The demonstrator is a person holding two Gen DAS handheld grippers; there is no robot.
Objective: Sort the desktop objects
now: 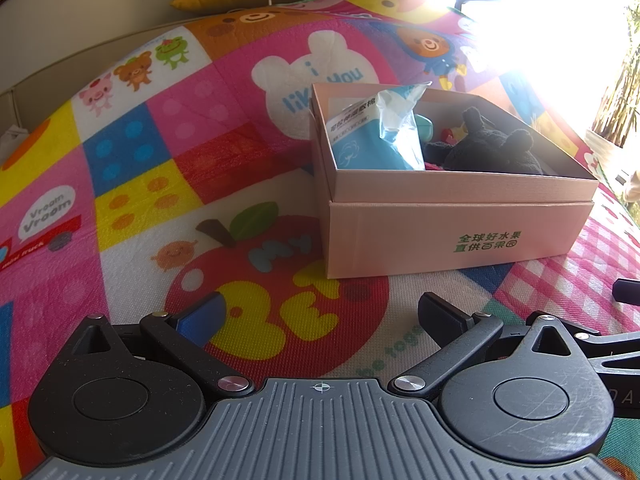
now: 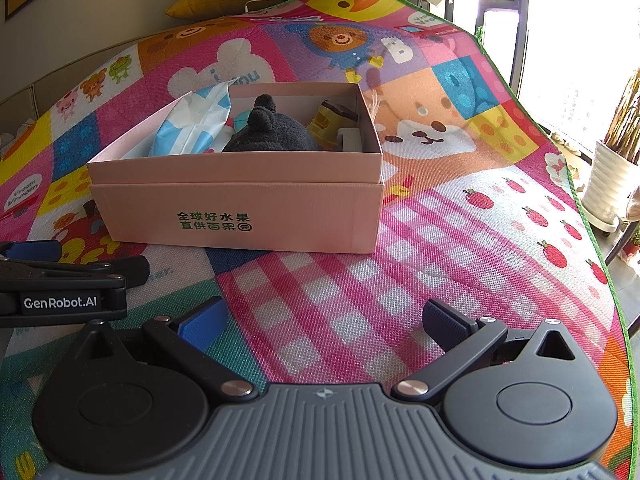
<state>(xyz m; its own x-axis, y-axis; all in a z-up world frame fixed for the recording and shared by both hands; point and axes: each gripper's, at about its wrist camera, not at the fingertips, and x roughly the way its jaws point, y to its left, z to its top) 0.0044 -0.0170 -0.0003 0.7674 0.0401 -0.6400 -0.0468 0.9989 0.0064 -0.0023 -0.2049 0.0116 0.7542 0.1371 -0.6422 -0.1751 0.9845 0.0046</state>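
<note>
A pink cardboard box (image 1: 456,236) with green print stands on the colourful play mat (image 1: 160,152); it also shows in the right wrist view (image 2: 240,216). Inside it lie a blue and white wipes pack (image 1: 372,136), a dark grey plush toy (image 1: 492,148) and a yellow toy (image 2: 328,120). My left gripper (image 1: 320,316) is open and empty, low over the mat in front of the box. My right gripper (image 2: 324,320) is open and empty, in front of the box to its right. The left gripper shows at the left edge of the right wrist view (image 2: 60,280).
A yellow cushion (image 2: 228,0) lies behind the mat by the wall. A white plant pot (image 2: 608,184) stands on the floor to the right, beyond the mat's green edge (image 2: 560,152). Bright window glare fills the upper right of the left wrist view.
</note>
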